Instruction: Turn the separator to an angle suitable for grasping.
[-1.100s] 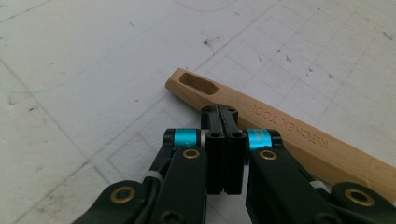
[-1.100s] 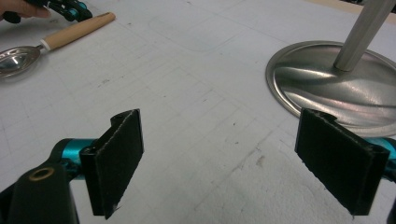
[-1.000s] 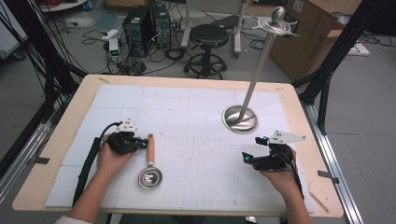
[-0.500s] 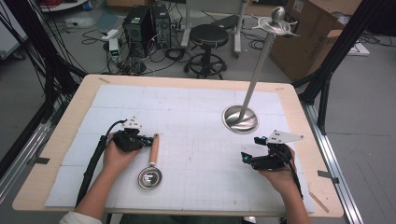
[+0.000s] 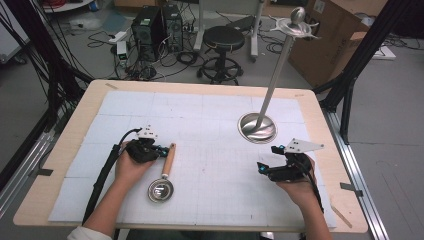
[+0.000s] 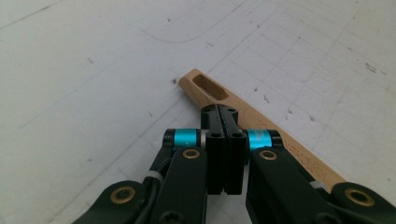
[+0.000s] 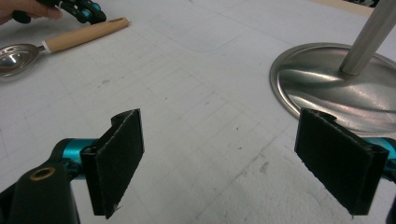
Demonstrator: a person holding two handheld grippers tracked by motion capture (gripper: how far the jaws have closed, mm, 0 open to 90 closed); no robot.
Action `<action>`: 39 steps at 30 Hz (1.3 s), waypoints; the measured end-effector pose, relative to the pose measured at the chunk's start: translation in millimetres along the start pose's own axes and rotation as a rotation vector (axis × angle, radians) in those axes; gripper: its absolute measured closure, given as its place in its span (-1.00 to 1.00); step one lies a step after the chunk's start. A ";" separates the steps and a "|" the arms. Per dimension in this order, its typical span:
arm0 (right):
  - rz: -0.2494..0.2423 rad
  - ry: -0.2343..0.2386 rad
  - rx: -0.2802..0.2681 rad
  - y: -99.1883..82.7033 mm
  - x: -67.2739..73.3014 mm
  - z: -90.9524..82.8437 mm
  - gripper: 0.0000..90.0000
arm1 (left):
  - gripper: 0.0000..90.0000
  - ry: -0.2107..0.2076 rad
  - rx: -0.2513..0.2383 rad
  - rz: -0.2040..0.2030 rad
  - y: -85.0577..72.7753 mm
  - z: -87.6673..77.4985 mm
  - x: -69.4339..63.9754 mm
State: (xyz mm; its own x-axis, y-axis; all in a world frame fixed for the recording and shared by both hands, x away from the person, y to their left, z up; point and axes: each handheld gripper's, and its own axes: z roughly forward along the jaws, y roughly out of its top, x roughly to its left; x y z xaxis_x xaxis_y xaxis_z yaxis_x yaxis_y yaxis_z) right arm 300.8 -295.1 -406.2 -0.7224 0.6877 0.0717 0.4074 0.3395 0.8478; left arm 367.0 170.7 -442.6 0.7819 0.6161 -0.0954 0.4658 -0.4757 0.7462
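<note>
So the scoop [image 5: 163,181] with the wooden handle is lying flat on the white gridded mat [image 5: 210,150], toward the left-front part of the counter [image 5: 65,145]. Its shiny metal bowl points back at the person and the handle runs away from them, tilted a bit to the right. The far end of the handle has a slot cut through it, which you can see nicely in the left gripper view [image 6: 210,86].

The left gripper [image 5: 161,150] sits right at that far handle end. Its jaws are pressed together with nothing between them, and the closed tips hang just over or against the wood near the slot; can't tell if they actually touch. The left hand [image 5: 131,167] is wrapped around the gripper body, cable trailing back along the forearm.

Well apart on the right side, the right gripper [image 5: 261,167] is held in the right hand [image 5: 297,187] just above the mat, jaws spread wide and empty, pointing left.

Just beyond it stands a metal stand [image 5: 257,127], a round polished base with a thin pole going up to a hook-topped head. In the right gripper view the base [image 7: 336,88] is just past the right-hand jaw.
</note>
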 end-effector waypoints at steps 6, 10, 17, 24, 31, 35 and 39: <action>-0.001 0.003 0.003 -0.1 -0.2 0.6 -0.68 | 0.99 -0.003 0.032 0.040 11.1 9.6 -9.6; -0.002 0.002 0.003 -0.4 -0.8 0.3 -0.68 | 0.99 -0.009 0.056 0.061 16.5 17.1 -15.9; -0.004 0.006 0.006 -0.4 -0.3 1.1 -0.68 | 0.99 -0.036 0.075 0.087 22.0 23.0 -27.2; -0.008 0.006 0.011 -0.2 0.3 2.9 -0.68 | 0.99 -0.053 0.086 0.105 24.4 25.0 -34.6; -0.012 0.006 0.024 -0.2 1.1 5.4 -0.68 | 0.99 -0.062 0.093 0.127 27.2 28.3 -43.3; -0.014 0.009 0.022 -0.2 0.9 4.9 -0.68 | 0.92 -0.059 0.100 0.143 27.4 25.7 -43.6; -0.007 0.006 0.019 -0.5 0.8 3.8 -0.68 | 0.83 -0.054 0.106 0.166 27.2 18.8 -44.9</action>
State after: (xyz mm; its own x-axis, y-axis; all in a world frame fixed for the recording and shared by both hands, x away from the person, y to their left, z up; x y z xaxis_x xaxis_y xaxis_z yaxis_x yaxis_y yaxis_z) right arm 302.2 -292.3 -408.5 -0.7284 0.6816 0.0691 0.4127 0.3561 0.8384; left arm 352.4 118.3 -430.4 0.8713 0.4905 -0.0140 0.3672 -0.6329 0.6816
